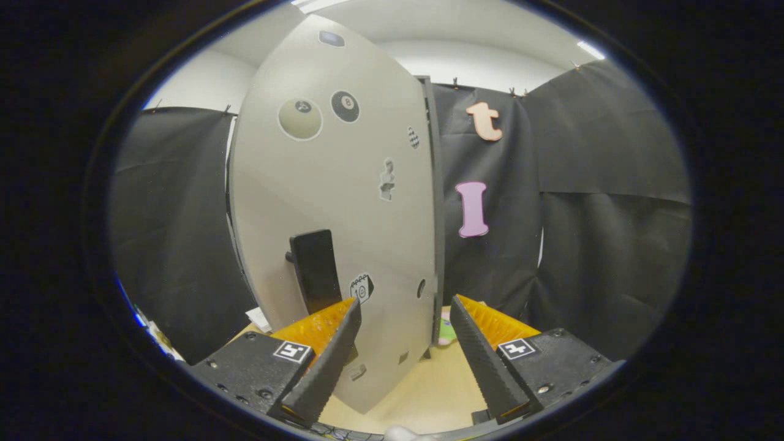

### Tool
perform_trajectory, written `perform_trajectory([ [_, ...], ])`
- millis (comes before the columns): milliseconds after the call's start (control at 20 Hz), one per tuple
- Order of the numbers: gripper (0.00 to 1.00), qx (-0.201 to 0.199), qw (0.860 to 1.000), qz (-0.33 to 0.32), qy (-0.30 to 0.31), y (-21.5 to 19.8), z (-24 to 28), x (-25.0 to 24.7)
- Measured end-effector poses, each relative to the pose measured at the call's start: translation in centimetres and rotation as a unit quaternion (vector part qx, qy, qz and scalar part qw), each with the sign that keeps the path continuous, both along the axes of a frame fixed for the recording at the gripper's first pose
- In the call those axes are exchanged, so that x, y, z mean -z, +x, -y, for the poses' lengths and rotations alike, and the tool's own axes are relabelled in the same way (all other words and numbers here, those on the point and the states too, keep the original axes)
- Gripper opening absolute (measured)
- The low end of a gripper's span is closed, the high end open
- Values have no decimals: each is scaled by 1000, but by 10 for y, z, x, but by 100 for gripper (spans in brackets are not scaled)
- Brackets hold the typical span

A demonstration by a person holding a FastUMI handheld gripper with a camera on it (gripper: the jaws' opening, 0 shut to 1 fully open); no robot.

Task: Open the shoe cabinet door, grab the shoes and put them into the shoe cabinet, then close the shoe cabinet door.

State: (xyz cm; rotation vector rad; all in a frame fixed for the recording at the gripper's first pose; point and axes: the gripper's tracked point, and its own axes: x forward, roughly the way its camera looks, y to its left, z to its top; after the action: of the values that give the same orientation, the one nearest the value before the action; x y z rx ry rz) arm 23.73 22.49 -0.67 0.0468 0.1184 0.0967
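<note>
The shoe cabinet's grey door (pixel 343 202) stands tall just ahead of me, dotted with stickers, with a black handle (pixel 314 269) low on its face. My gripper (pixel 404 315) is open, its fingers spread with nothing between them. The left fingertip (pixel 349 315) sits just right of and below the handle, close to the door's face. The right fingertip (pixel 459 315) lies past the door's dark right edge (pixel 436 245). Whether the door is ajar I cannot tell. A bit of something pink and green (pixel 447 331) shows low beyond the door's edge.
A pale wooden floor or tabletop (pixel 429 392) runs under the fingers. Black cloth walls (pixel 600 214) close the booth to the right and left of the cabinet. A white scrap (pixel 260 318) lies low at the left of the door.
</note>
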Motion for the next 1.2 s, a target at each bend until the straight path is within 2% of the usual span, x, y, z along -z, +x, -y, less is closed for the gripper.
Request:
perform_trajectory([
  [350,99,-36,999,2,-11,20,-53,5],
  [750,99,-32,999,6,-14,2,-53,-1],
  [1200,99,-9,1000,19,-15,-42,-38,-16],
])
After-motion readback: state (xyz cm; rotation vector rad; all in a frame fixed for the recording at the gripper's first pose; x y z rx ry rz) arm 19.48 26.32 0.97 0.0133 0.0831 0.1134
